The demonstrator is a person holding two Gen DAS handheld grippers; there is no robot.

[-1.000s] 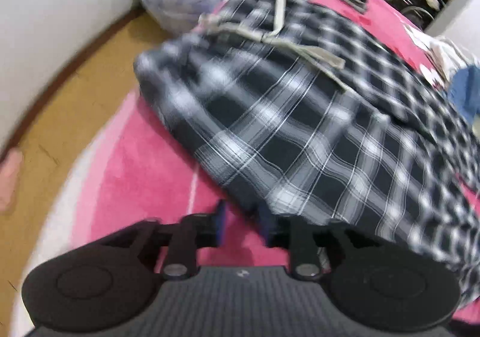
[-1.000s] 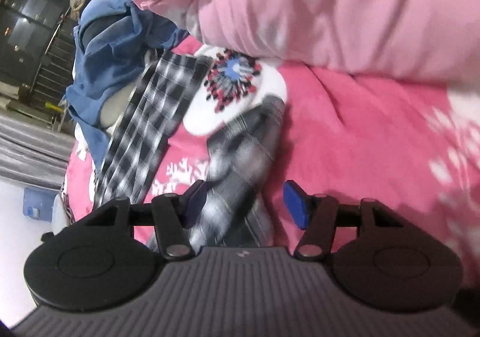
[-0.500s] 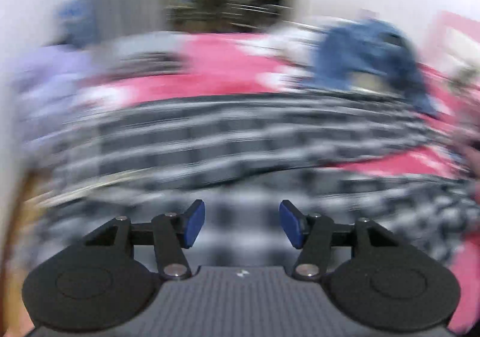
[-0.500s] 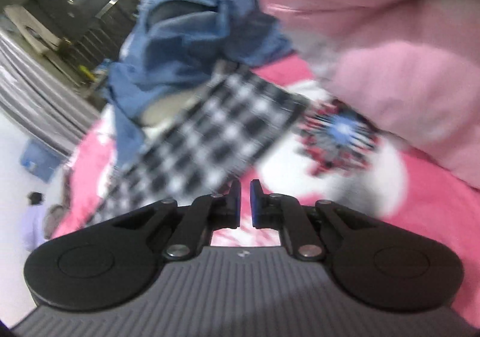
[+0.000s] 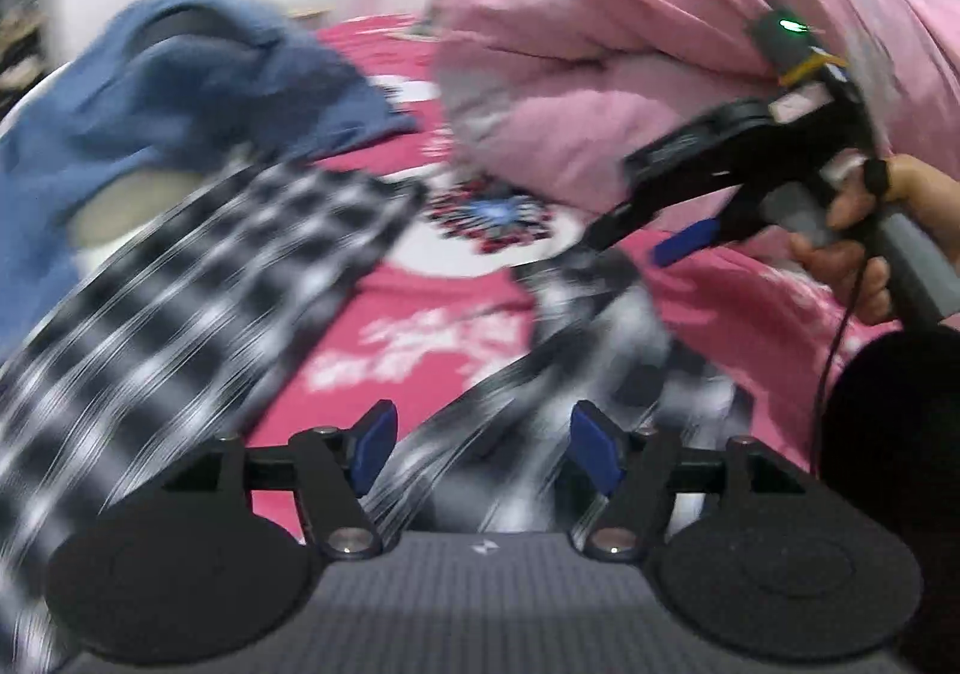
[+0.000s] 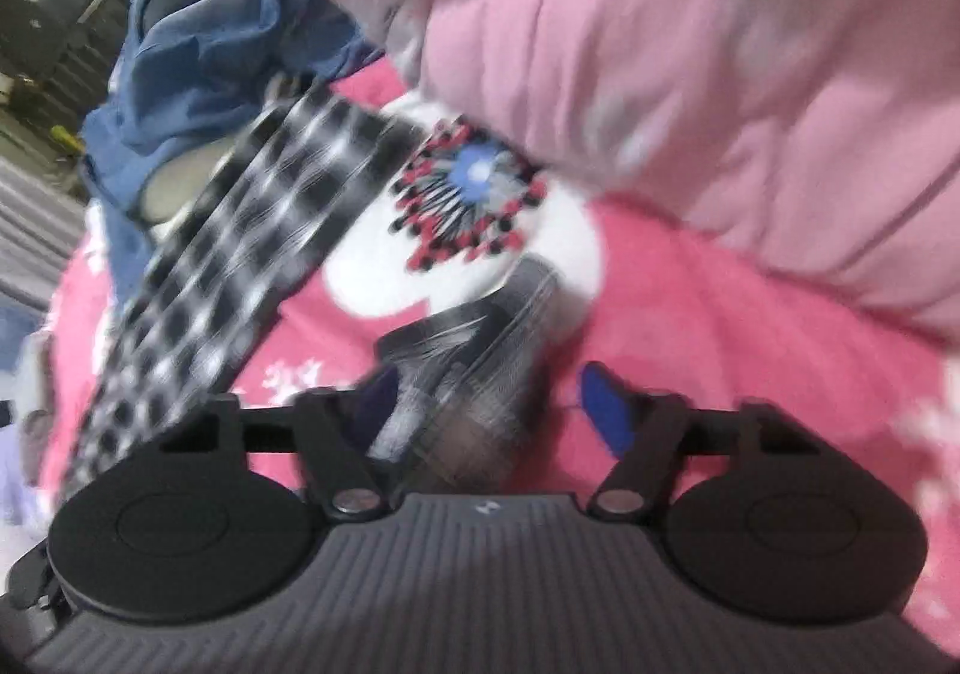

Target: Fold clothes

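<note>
My left gripper [image 5: 483, 449]: fingers apart, checked trousers [image 5: 180, 314] bunched between and ahead of them on the pink blanket [image 5: 420, 314]. My right gripper [image 6: 492, 404]: fingers apart too, a trouser leg lying between them, nothing clamped. Pink duvet [image 6: 660, 74] beyond.

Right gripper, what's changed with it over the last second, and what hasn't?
The right gripper was open, snapped shut half a second ago, and is open again with plaid fabric bunched between its fingers. The left gripper stays open as before. The pink quilt and blue garment are unchanged.
</note>
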